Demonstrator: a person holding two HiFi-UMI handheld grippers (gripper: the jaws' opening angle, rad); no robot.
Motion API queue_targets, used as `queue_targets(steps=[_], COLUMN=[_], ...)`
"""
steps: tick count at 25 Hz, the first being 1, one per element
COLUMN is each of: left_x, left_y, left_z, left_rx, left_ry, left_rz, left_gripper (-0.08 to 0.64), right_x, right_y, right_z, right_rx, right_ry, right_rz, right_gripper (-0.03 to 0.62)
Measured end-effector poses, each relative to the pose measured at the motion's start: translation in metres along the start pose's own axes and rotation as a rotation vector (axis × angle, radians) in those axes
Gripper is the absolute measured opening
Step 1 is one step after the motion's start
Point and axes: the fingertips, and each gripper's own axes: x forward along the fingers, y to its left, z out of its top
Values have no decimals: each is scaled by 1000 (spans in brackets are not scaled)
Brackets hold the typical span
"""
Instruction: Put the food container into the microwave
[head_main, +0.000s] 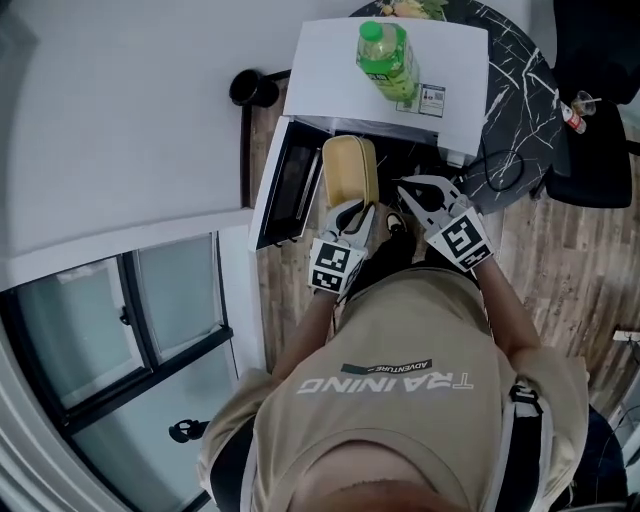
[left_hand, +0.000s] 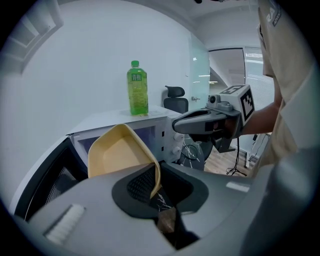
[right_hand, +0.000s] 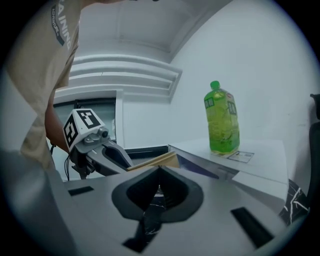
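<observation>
The white microwave (head_main: 385, 75) stands with its door (head_main: 288, 182) swung open to the left. A shallow yellow food container (head_main: 349, 168) is tilted in front of the dark opening, and my left gripper (head_main: 352, 214) is shut on its near rim. In the left gripper view the container (left_hand: 117, 152) rises from my left gripper (left_hand: 156, 192), with the microwave's cavity behind it. My right gripper (head_main: 428, 200) hangs just right of the container, shut and empty. In the right gripper view my right gripper (right_hand: 159, 175) has its tips together, and the container's edge (right_hand: 155, 161) shows beyond.
A green bottle (head_main: 388, 55) stands on the microwave's top. The microwave rests on a dark marbled table (head_main: 520, 100) with a cable. A black office chair (head_main: 595, 130) is at the right, a white wall and a glass pane (head_main: 140, 320) at the left.
</observation>
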Motion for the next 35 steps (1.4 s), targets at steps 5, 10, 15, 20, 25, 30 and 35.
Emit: queue_targets(steps=[5,10,15,20,25,30,35], left_x=[21,47,71,100,120,145,174], left_y=[22,41,80,79,86,89,82], left_z=[-13,-40,-51,-54,-45,-37,-23], left_rx=[22,132,190,229,326,496,658], left_ry=[25,79,99,90,70,58,42], left_rz=[-38,-123,-203,-302,-330,-305,-299], left_gripper=[40,40,40,40,40,41,40], right_x=[15,36,70,74,73,63,42], right_y=[-12,-21,-32,-49,-52,-54,-68], right_z=[7,20,38,54,59,60,59], right_rx=[-5,-36,-21,-2,-5,15,0], right_ry=[-9,-17,-14,13,-2,-7,8], right_rz=[-27,-61,-101,-214,-293,-295,-319], right_gripper=[11,11,11,11,11,11,11])
